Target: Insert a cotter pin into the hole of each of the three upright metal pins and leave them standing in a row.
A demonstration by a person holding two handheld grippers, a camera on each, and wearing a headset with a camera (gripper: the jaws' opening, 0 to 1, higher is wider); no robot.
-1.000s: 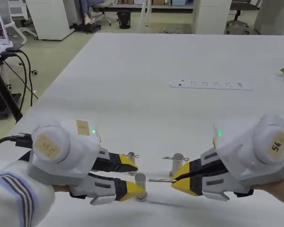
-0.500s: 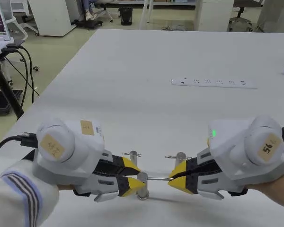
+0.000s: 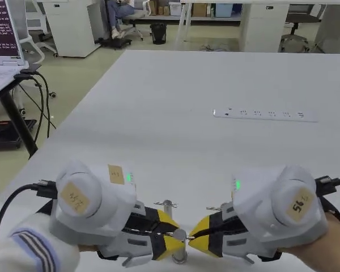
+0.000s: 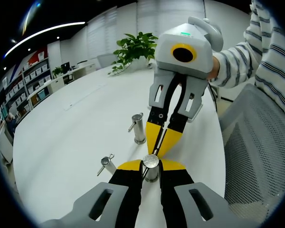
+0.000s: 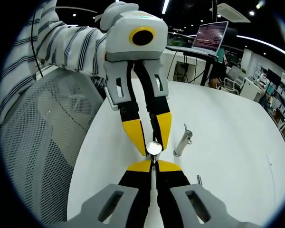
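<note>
The near metal pin (image 3: 179,249) stands upright at the table's front edge, and my left gripper (image 3: 171,241) is shut on it from the left. In the left gripper view the pin's round top (image 4: 151,164) sits between my yellow fingers. My right gripper (image 3: 194,238) meets it from the right, shut on a thin cotter pin (image 5: 154,161) whose tip is at the pin's head (image 5: 154,148). Whether the tip is in the hole is hidden. A second upright pin (image 3: 167,205) carries a cotter pin. A third one (image 4: 138,129) also carries one.
A white power strip (image 3: 265,115) lies further back on the white table (image 3: 158,113). A laptop (image 3: 0,31) and cables stand off the table's left side. The table's front edge runs just below both grippers.
My right gripper has moved left with the cotter pin, closing the gap to the held metal pin. The head camera has tilted, so the whole scene sits lower.
</note>
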